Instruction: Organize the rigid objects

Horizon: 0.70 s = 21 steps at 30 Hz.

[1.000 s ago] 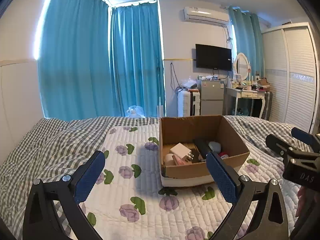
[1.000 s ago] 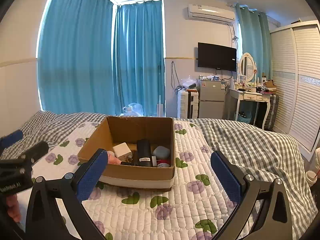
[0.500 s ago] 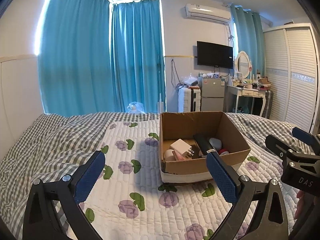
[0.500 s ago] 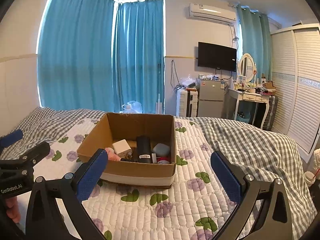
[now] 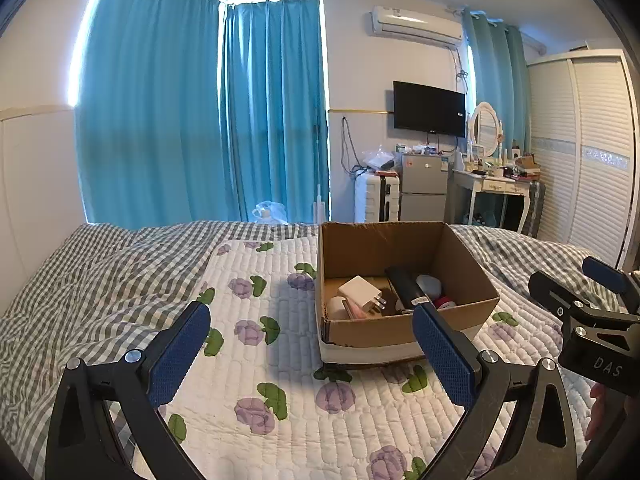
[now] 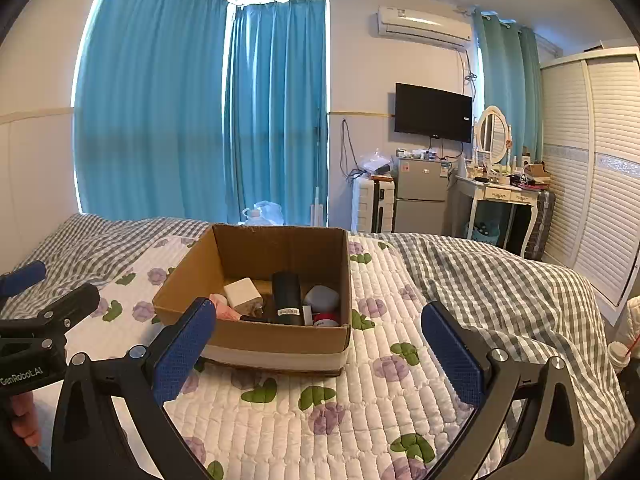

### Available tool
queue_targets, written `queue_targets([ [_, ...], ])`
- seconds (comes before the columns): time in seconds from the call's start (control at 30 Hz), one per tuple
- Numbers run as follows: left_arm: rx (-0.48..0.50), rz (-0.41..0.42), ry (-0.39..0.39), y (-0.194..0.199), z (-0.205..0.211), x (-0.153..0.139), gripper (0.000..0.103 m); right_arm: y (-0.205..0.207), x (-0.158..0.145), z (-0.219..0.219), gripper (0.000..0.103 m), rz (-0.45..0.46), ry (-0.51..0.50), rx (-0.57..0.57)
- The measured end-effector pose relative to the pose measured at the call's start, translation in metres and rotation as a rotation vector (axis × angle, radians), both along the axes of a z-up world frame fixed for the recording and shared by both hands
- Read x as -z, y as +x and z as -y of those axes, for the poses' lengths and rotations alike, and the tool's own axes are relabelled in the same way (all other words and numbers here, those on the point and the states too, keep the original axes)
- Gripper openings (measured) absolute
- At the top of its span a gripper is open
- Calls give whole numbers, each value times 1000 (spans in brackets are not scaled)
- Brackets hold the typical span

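Note:
An open cardboard box [image 5: 452, 324] [image 6: 280, 344] sits on the quilted floral bedspread. Inside lie a white plug adapter [image 5: 362, 292] [image 6: 242, 295], a black cylinder [image 5: 406, 288] [image 6: 286, 298], a grey rounded object [image 6: 322, 296], a pink item [image 6: 222, 308] and a red-and-white item [image 6: 324, 319]. My left gripper [image 5: 312, 354] is open and empty, above the bed left of and nearer than the box. My right gripper [image 6: 320, 352] is open and empty, in front of the box. Each gripper shows at the edge of the other's view.
The bedspread [image 5: 256, 360] has grey checked bedding [image 6: 500, 280] on both sides. Blue curtains, a suitcase, a small fridge [image 6: 420, 196], a dressing table and a white wardrobe [image 6: 600, 184] stand beyond the bed. A white bottle [image 6: 620, 354] sits at the right edge.
Both grippers have risen and tilted down slightly, so more of the box's inside shows. Both stay open and empty.

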<state>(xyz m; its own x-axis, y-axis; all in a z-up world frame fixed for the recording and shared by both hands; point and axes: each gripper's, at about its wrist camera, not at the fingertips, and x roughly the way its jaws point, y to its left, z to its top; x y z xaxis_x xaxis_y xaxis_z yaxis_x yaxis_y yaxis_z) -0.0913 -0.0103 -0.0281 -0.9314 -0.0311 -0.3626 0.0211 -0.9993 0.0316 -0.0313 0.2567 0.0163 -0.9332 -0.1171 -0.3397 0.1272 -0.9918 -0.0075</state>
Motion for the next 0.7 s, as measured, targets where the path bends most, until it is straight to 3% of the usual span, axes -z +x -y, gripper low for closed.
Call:
queue_targets([
  [0.7,-8,7,5,2,-1,-2,103,1,1,2,103,9,14,4],
])
